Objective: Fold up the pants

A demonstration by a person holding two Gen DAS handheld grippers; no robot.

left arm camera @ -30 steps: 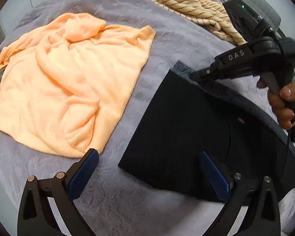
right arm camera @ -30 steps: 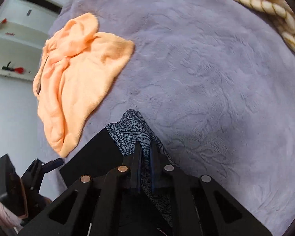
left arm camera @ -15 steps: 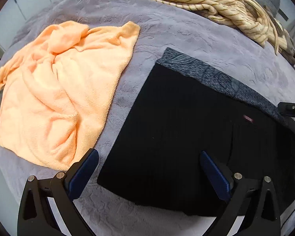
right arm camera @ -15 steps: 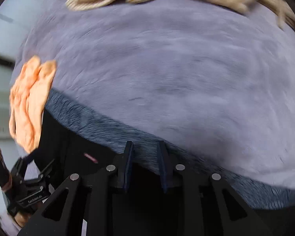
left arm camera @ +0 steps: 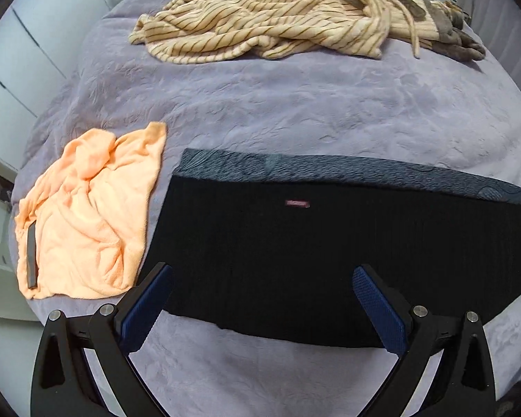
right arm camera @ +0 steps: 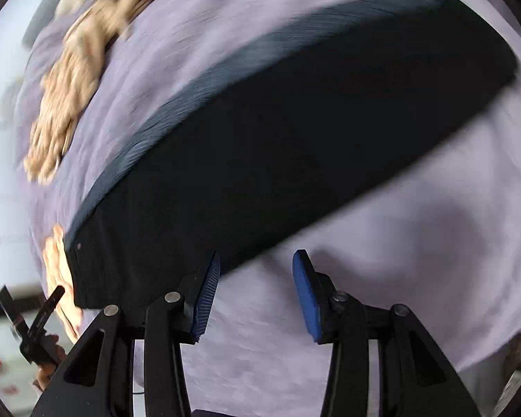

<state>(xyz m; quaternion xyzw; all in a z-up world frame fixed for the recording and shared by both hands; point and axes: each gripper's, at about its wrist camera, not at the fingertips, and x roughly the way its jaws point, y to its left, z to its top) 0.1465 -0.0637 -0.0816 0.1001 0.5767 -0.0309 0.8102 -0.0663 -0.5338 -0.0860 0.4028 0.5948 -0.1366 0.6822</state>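
Observation:
The black pants (left arm camera: 323, 253) lie flat and folded lengthwise on the lilac bedspread (left arm camera: 295, 104), a grey patterned strip along their far edge. My left gripper (left arm camera: 262, 295) hangs open above their near edge, nothing between its blue pads. In the blurred right wrist view the pants (right arm camera: 278, 146) run as a long dark band from lower left to upper right. My right gripper (right arm camera: 255, 278) is above the bedspread (right arm camera: 399, 243) just off their near edge; its jaws are opening and hold nothing. The left gripper (right arm camera: 34, 316) shows small at the lower left there.
An orange towel (left arm camera: 87, 215) lies crumpled left of the pants. A striped beige garment (left arm camera: 278, 31) is heaped at the far side of the bed, seen blurred in the right wrist view too (right arm camera: 69, 87). White cupboards stand beyond the bed's left edge.
My right gripper let go of the grey patterned corner, swung off to the pants' other side and opened. The left gripper rose and pulled back, so more of the bed shows.

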